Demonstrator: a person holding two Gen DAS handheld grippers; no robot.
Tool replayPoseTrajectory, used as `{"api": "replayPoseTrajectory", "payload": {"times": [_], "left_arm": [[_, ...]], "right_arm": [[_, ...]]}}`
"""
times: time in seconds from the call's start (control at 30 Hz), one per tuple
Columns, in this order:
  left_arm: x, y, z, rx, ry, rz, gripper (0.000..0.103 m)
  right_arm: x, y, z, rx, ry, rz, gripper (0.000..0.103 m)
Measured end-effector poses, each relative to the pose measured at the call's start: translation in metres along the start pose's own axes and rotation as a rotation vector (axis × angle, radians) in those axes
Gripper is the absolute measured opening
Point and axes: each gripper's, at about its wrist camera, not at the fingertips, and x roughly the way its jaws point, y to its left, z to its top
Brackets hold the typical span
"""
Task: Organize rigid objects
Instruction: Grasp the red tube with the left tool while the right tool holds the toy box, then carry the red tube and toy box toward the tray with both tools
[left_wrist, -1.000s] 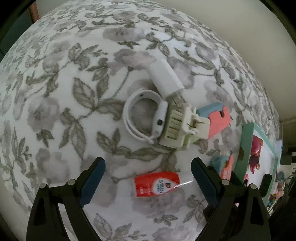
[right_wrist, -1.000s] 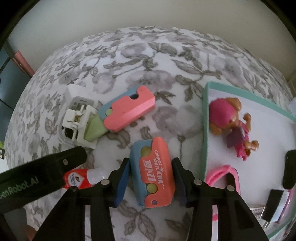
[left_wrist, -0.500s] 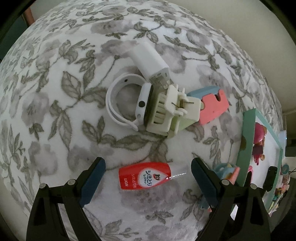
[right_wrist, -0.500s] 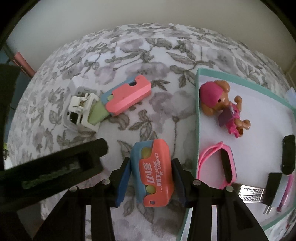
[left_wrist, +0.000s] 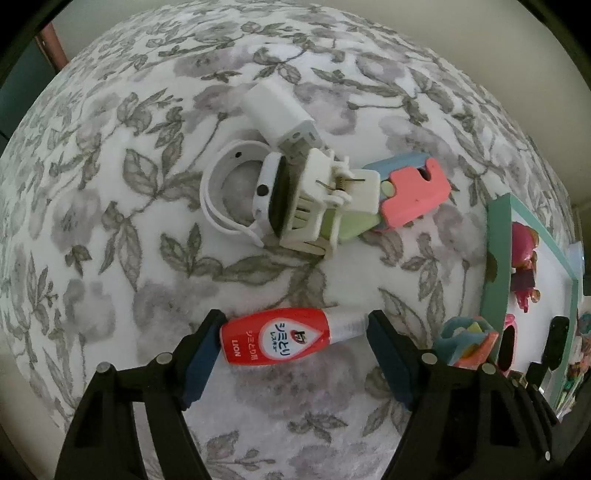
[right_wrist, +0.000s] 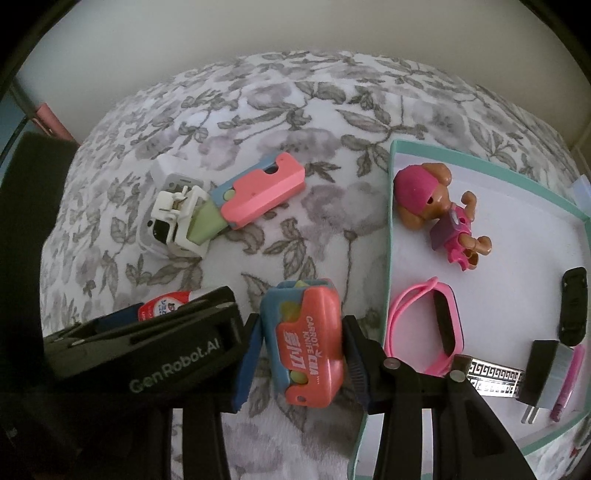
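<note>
Left claw has been lowered, spread around the red tube; carrot knife is pinched by right claw.

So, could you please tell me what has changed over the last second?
The left gripper has come down around the red bottle, which now lies between its open fingers, not yet squeezed. The right gripper has carried the toy knife rightward toward the tray. The white clutter pile stayed put.

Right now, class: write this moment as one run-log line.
left tongs: open, straddling red bottle | right tongs: shut on carrot knife toy, beside tray | cloth: white clutter unsorted
</note>
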Motion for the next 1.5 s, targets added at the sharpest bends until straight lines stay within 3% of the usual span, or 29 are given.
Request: {"api": "replayPoseTrajectory", "payload": {"times": [0.37,0.6,0.7,0.73,1.17,1.5], "left_arm": [[-0.012,-0.001,0.003,-0.01,-0.005,-0.07,0.079],[-0.047,-0.002,0.013,-0.035,-0.082,-0.131,0.079],[-0.062,-0.006,0.014,-0.025,-0.123,-0.154,0.079],[-0.066,-0.007,0.014,-0.019,-0.131,-0.16,0.079],[-0.074,-0.008,0.015,-0.021,-0.165,-0.203,0.079],[-0.108,-0.032,0.019,0.024,-0.251,-0.296,0.079]], "right_arm": [[-0.002,-0.003,0.0,0.009,0.001,0.02,0.046],[-0.017,-0.013,0.003,0.034,-0.026,0.036,0.042],[-0.027,-0.019,0.006,0.047,-0.049,0.043,0.032],[-0.031,-0.021,0.006,0.049,-0.056,0.047,0.023],[-0.04,-0.035,0.004,0.078,-0.069,0.077,0.023],[-0.089,-0.07,0.011,0.165,-0.185,0.057,0.023]]}}
